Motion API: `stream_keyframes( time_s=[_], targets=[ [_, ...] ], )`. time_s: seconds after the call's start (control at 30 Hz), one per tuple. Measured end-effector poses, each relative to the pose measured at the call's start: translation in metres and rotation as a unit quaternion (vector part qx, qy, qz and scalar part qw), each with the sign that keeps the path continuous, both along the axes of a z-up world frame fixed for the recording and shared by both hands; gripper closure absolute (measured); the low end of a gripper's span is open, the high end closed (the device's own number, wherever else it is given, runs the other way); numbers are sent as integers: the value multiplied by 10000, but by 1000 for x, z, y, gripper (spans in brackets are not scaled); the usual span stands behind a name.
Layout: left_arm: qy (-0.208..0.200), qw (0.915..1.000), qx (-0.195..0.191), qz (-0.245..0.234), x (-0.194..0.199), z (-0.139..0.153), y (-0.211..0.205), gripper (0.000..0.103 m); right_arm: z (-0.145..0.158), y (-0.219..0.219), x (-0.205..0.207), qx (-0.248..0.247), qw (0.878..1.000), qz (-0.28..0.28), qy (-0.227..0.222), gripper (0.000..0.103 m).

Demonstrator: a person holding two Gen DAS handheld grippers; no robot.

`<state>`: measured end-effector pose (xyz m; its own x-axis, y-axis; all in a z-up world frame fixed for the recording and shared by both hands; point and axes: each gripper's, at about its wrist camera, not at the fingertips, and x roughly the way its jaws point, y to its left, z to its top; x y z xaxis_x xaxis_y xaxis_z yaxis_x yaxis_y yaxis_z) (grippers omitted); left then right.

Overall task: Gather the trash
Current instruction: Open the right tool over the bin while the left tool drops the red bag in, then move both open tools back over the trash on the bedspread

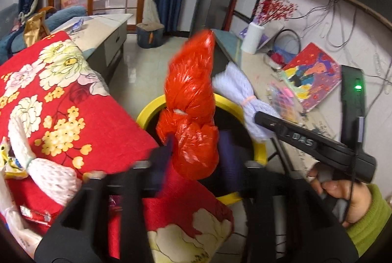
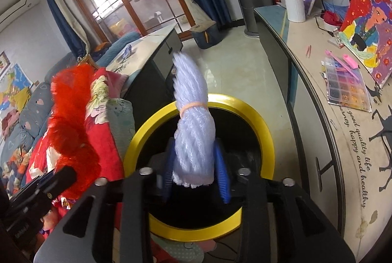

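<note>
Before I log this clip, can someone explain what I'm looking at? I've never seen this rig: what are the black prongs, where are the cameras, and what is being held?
There is no robot here. A person holds a two-finger gripper in each hand, each with a fisheye camera looking along its fingers. One picture is from the left gripper, with a red net bundle between its open jaws. The other is from the right gripper, with a white net bundle between its blue pads; its grip is unclear. Both hang over a yellow-rimmed bin. More white netting lies on the red floral quilt.
</note>
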<state>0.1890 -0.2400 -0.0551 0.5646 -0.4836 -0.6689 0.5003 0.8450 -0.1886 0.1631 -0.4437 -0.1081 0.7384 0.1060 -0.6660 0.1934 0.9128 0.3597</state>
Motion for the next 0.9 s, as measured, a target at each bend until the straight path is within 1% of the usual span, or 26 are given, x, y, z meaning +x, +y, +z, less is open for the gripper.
stream_keyframes(
  time_s=[0.03,0.07,0.1,0.13,0.3,0.63,0.77,0.9],
  targets=[
    [-2,10000,-39,12,1,-1,1,44,-1,-1,0,8,10000,-8,15,62],
    [17,10000,-72,19,2,0,2,42,-2,-2,0,3,10000,-36,24,56],
    [17,9999,-108,42,1,1,5,36,-2,-3,0,-8,10000,-64,22,55],
    [-27,9999,-114,82,1,2,7,25,-3,-4,-1,-36,10000,-81,20,55],
    [-133,9992,-269,279,-5,9,23,13,0,-1,-5,-105,9998,-154,-80,55],
    [-476,9949,-420,781,-18,29,59,12,21,23,-10,-216,9991,44,-356,53],
    [-602,9923,-461,981,-23,35,75,12,31,36,-12,-229,9985,183,-472,49],
    [-686,9897,-484,1157,-28,39,92,12,37,55,-13,-262,9974,386,-545,48]
  ],
)
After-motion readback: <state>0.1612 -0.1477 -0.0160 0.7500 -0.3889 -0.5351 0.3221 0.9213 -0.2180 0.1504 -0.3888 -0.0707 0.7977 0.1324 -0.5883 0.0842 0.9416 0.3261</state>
